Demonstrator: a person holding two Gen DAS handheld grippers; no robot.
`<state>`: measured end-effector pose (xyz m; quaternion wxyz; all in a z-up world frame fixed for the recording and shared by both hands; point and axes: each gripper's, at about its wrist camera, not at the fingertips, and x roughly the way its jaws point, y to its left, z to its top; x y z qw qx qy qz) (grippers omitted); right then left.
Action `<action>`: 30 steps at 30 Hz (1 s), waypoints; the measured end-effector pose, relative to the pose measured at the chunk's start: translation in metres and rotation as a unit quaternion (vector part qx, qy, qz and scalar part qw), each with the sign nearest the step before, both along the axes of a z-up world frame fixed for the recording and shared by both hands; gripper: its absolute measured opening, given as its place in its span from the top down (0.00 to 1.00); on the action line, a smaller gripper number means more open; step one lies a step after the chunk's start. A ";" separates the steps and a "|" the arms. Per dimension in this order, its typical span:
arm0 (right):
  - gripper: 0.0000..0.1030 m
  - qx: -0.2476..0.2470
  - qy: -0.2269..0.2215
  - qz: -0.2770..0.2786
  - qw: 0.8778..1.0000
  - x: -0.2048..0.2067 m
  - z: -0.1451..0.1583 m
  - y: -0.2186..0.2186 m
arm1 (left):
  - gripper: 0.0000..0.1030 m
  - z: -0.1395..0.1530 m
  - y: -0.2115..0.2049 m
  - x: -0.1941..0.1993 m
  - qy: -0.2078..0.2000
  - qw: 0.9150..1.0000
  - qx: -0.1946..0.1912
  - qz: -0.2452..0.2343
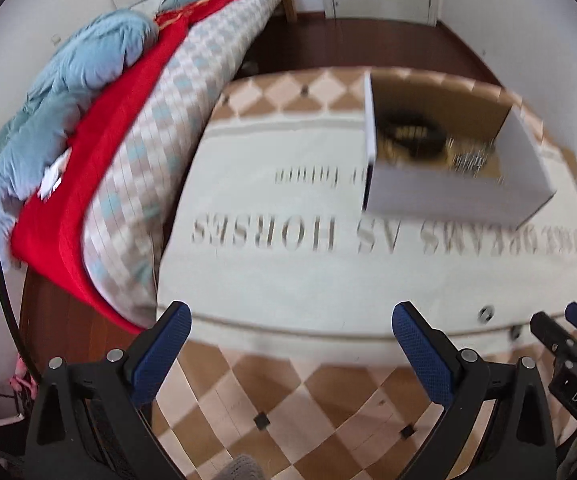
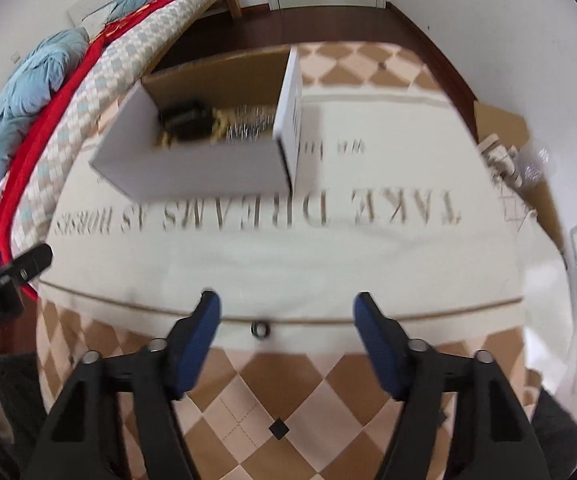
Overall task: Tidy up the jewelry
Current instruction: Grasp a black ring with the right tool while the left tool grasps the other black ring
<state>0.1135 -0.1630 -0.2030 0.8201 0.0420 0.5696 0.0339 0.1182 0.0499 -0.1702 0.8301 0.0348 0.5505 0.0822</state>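
Right wrist view puts a small ring [image 2: 259, 328] on the rug [image 2: 328, 264] between our right gripper [image 2: 286, 306] jaws, which stand apart and empty — lined up, we judge, to pick it. Our left gripper [image 1: 290, 316] is spread wide too, holding nothing. The box [image 2: 192, 168] beyond already holds a blurred heap of jewelry [image 2: 216, 124] — likely the ring's destination.

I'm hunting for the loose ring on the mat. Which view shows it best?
The right wrist view: the ring lies centred between the open right gripper fingers. The left wrist view shows it small and blurred.
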 end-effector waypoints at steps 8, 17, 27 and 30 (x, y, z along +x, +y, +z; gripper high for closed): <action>0.74 -0.043 -0.018 0.039 0.998 -0.018 -0.028 0.028 | 0.00 -0.020 0.001 -0.011 0.020 1.000 0.005 0.006; 0.88 -0.029 -0.038 0.018 0.999 -0.016 -0.018 0.012 | 0.00 -0.017 -0.011 -0.007 0.021 1.000 -0.008 -0.007; 0.88 -0.010 -0.051 -0.073 0.996 -0.008 0.009 -0.066 | 0.01 -0.035 -0.091 0.011 0.053 0.991 -0.083 -0.089; 0.88 -0.012 -0.048 -0.084 0.995 -0.010 0.006 -0.079 | 0.11 -0.044 -0.113 0.015 0.062 0.988 -0.086 -0.109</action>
